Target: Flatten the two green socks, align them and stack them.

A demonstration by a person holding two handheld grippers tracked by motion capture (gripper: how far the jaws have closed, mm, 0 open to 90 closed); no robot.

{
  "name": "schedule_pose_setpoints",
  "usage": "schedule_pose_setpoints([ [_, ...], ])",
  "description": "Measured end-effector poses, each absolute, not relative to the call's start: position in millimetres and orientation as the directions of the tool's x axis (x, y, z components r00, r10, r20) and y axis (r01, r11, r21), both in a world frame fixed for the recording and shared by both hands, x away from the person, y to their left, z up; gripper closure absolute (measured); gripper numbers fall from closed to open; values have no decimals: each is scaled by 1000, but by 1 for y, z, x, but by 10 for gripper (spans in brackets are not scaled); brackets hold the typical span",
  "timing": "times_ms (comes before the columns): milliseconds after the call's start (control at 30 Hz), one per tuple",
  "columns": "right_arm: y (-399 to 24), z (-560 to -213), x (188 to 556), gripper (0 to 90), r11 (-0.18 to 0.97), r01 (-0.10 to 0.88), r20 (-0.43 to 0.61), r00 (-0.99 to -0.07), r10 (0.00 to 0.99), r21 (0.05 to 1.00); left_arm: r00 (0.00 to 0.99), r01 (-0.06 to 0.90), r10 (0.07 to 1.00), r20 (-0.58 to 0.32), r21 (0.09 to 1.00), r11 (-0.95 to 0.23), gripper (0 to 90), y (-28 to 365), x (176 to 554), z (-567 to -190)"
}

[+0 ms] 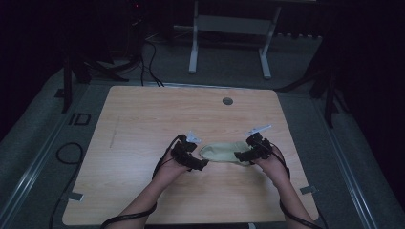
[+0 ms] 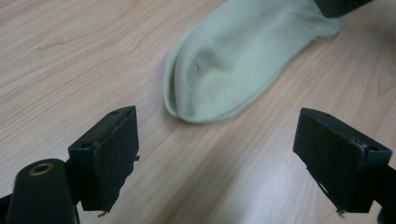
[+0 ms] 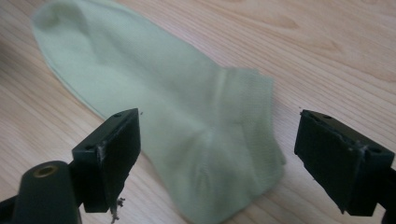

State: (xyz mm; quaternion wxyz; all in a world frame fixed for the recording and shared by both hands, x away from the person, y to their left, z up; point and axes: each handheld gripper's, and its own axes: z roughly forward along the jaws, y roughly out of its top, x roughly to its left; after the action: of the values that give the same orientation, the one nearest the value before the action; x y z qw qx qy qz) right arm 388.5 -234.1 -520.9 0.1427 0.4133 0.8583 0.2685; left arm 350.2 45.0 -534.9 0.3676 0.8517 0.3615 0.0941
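Observation:
A pale green sock (image 1: pixel 220 152) lies flat on the wooden table (image 1: pixel 143 119), toe to the left and cuff to the right. My left gripper (image 1: pixel 200 163) sits at the toe end, open, with the toe (image 2: pixel 201 88) just beyond its jaws. My right gripper (image 1: pixel 240 155) is at the cuff end, open, its jaws standing on either side of the cuff (image 3: pixel 247 140) with the sock (image 3: pixel 154 93) stretching away beyond. Nothing is held.
A round cable hole (image 1: pixel 227 101) is set near the table's far edge. A white table frame (image 1: pixel 229 38) stands on the floor beyond, with black cables (image 1: pixel 150 62) at the back left. A cable loop (image 1: pixel 67 152) lies left of the table.

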Motion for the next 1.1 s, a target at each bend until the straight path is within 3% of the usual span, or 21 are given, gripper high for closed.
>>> schedule_pose_setpoints([
  [533, -240, -527, 343, 133, 518, 549, -13, -678, 735, 656, 695, 519, 715, -77, 742, -425, 105, 84, 298, -555],
  [667, -248, -530, 331, 132, 509, 541, -15, -675, 737, 669, 664, 539, 743, -78, 739, -404, 14, 93, 290, -559],
  [1100, -262, -546, 300, 122, 510, 513, 2, -706, 708, 691, 634, 537, 771, -67, 755, -376, 13, 122, 261, -570],
])
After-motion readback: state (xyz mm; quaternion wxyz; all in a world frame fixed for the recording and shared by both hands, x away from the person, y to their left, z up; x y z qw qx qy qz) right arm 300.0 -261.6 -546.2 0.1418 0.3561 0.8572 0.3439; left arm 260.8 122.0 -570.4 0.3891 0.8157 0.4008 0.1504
